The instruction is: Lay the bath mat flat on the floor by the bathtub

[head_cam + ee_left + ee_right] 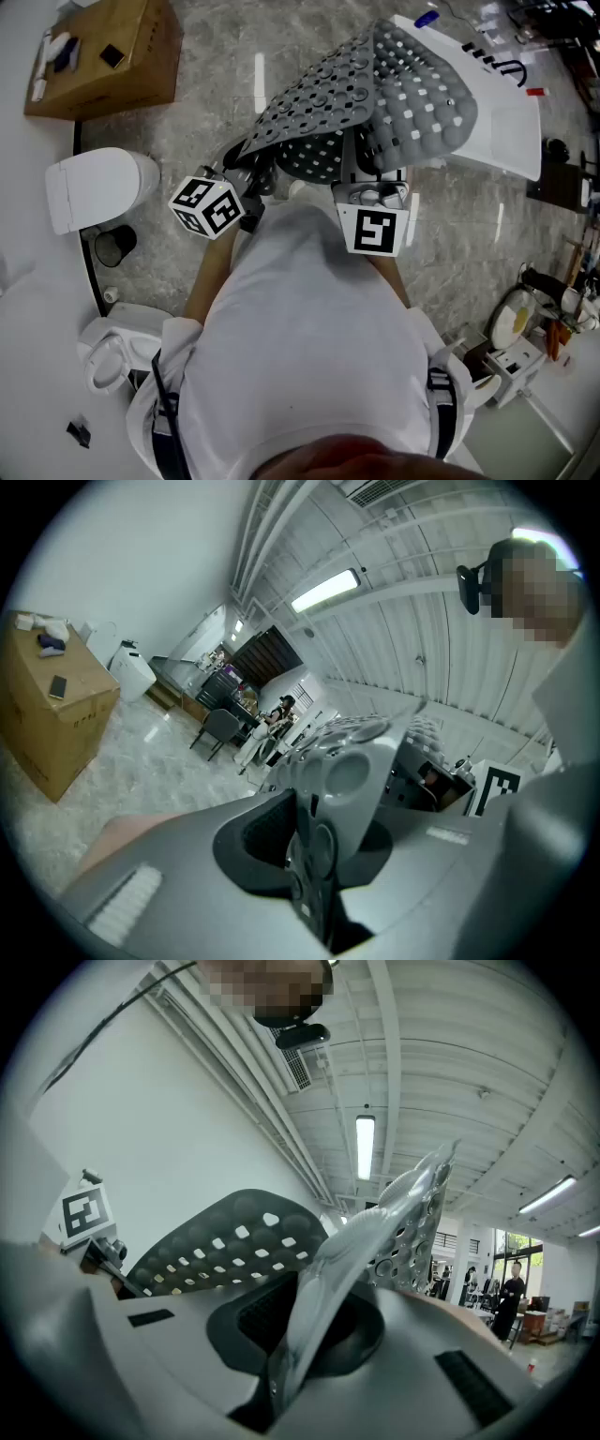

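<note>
Bath mat (375, 103) hangs raised above the marble floor (187, 122) in the head view. In the left gripper view, the left gripper (314, 846) is clamped narrowly on its studded edge. In the right gripper view, the right gripper (300, 1335) pinches it likewise.

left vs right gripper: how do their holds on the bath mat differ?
The left gripper pinches the bath mat at its left-hand edge in the head view; the right gripper pinches it further right. The left marker cube sits corner-on to the head camera; the right marker cube faces it squarely. Shared: both are shut on the mat, which hangs bunched above the floor, not yet flat.
</note>
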